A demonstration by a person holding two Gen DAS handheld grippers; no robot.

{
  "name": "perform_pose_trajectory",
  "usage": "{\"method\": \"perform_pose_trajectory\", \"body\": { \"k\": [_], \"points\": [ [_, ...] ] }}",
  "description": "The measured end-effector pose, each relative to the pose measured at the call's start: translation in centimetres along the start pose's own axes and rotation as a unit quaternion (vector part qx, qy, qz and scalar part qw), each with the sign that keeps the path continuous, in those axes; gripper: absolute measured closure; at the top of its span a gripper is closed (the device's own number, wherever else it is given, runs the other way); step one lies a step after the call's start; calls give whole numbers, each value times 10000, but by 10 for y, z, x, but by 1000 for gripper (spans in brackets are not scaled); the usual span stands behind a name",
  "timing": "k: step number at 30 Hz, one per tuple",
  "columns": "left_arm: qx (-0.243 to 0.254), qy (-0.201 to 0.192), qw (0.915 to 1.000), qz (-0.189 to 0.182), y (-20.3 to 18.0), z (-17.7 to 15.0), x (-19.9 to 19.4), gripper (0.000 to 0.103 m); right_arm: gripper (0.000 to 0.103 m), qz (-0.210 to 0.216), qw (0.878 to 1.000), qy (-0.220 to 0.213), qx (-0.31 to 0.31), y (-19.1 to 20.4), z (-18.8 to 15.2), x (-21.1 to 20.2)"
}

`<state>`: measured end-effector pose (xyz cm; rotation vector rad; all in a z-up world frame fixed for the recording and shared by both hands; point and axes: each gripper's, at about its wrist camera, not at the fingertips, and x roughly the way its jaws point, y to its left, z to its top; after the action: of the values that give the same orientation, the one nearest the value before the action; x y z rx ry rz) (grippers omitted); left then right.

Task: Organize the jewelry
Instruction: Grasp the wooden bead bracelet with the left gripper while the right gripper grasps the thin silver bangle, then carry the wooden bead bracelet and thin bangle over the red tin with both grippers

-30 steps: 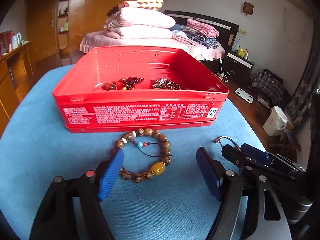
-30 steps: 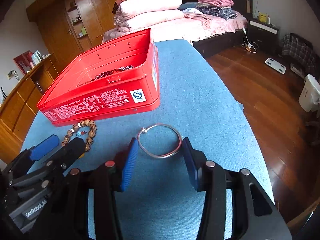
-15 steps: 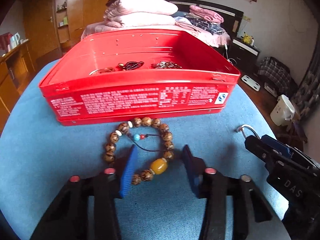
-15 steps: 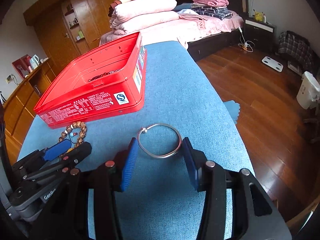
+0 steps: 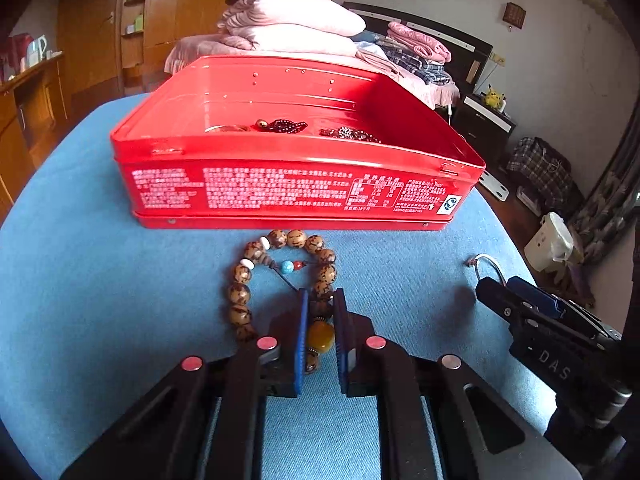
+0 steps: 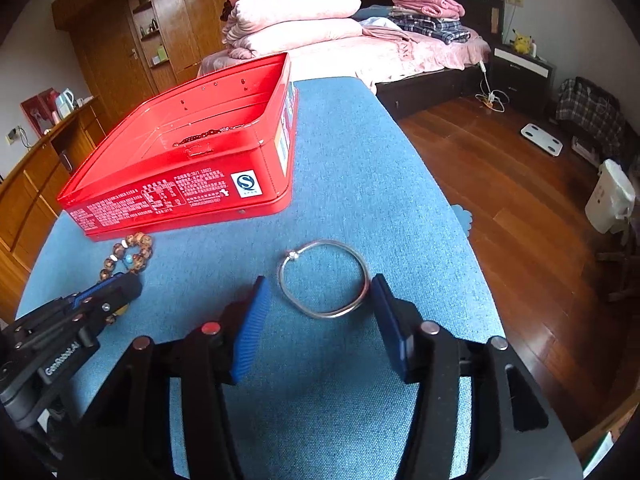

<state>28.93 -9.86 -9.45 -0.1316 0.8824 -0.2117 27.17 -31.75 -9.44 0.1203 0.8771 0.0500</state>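
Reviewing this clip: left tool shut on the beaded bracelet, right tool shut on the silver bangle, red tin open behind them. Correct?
Not quite. The right wrist view shows the right tool open, its pads either side of the silver bangle. The left tool is shut on the beaded bracelet; the red tin is open.

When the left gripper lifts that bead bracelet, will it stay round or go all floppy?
Probably floppy: the bead bracelet looks like separate beads on a cord, so it should sag from the left gripper fingers. The round beads may slip. It likely isn't fragile, and it should fit the red tin.

Blue tablecloth (image 6: pixel 360 152), pink folded bedding (image 6: pixel 296 20), wooden wardrobe (image 6: pixel 120 40), white bin (image 6: pixel 610 196)
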Motion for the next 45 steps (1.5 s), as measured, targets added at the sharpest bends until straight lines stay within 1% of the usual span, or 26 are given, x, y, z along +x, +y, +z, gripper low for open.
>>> {"method": "perform_pose_trajectory", "body": {
  "k": [5, 11, 12, 13, 14, 15, 17, 20, 21, 22, 23, 24, 25, 26, 28, 30, 33, 34, 35, 36, 37, 39, 41, 43, 45],
  "points": [
    [-127, -35, 9999, -77, 10, -6, -11, 91, 60, 36, 10000, -68, 13, 4, -3, -6],
    [-301, -310, 9988, -234, 24, 1, -32, 91, 61, 158, 9994, -258, -161, 21, -1, -25],
    [-340, -367, 9984, -270, 26, 3, -36, 91, 69, 178, 9991, -315, -201, 24, 0, -30],
    [-365, -423, 9980, -301, 28, 5, -41, 91, 101, 220, 9990, -325, -221, 27, 2, -33],
    [-383, -465, 9977, -323, 29, 6, -45, 91, 103, 385, 9986, -311, -158, 27, 5, -36],
    [-410, -527, 9971, -353, 30, 9, -50, 91, 103, 482, 9982, -324, -166, 29, 8, -40],
    [-385, -612, 9967, -377, 32, 12, -56, 91, 103, 343, 9984, -348, -293, 34, 11, -42],
    [-422, -628, 9963, -405, 36, 12, -57, 91, 98, 358, 9987, -215, -297, 36, 11, -35],
    [-428, -624, 9963, -398, 37, 12, -56, 91, 93, 358, 9988, -163, -282, 36, 10, -31],
    [-440, -616, 9963, -405, 39, 11, -55, 91, 82, 403, 9988, -128, -259, 38, 8, -27],
    [-455, -600, 9963, -422, 40, 10, -53, 91, 78, 467, 9986, -93, -227, 39, 8, -22],
    [-481, -580, 9962, -442, 42, 10, -52, 91, 68, 512, 9985, -27, -212, 41, 8, -16],
    [-492, -573, 9961, -449, 43, 10, -51, 91, 52, 518, 9984, 37, -220, 44, 9, -12],
    [-487, -577, 9961, -456, 44, 9, -50, 91, 46, 478, 9985, 48, -258, 48, 10, -7],
    [-453, -586, 9962, -449, 45, 9, -49, 91, 45, 356, 9986, 92, -391, 58, 13, 1],
    [-477, -594, 9961, -439, 50, 9, -48, 91, 44, 324, 9981, 197, -491, 67, 17, 10],
    [-482, -623, 9961, -388, 54, 10, -47, 91, 44, 190, 9979, 329, -528, 73, 22, 24],
    [-477, -626, 9962, -381, 55, 9, -47, 91, 43, 146, 9977, 359, -548, 75, 22, 29],
    [-478, -622, 9962, -386, 56, 10, -46, 91, 43, 87, 9975, 318, -619, 77, 21, 31],
    [-481, -611, 9962, -387, 57, 10, -45, 91, 47, -11, 9972, 278, -694, 80, 20, 31],
    [-483, -604, 9963, -383, 57, 10, -45, 91, 55, -41, 9972, 251, -706, 81, 19, 31],
    [-492, -592, 9963, -386, 57, 10, -43, 91, 55, 26, 9976, 225, -660, 78, 19, 29],
    [-485, -602, 9962, -406, 57, 10, -44, 91, 56, 8, 9978, 179, -631, 76, 18, 26],
    [-453, -629, 9961, -410, 55, 10, -46, 91, 56, -42, 9979, 67, -644, 74, 16, 17],
    [-441, -659, 9959, -433, 52, 11, -49, 91, 56, 10, 9978, -59, -655, 73, 16, 5]
  ]
}}
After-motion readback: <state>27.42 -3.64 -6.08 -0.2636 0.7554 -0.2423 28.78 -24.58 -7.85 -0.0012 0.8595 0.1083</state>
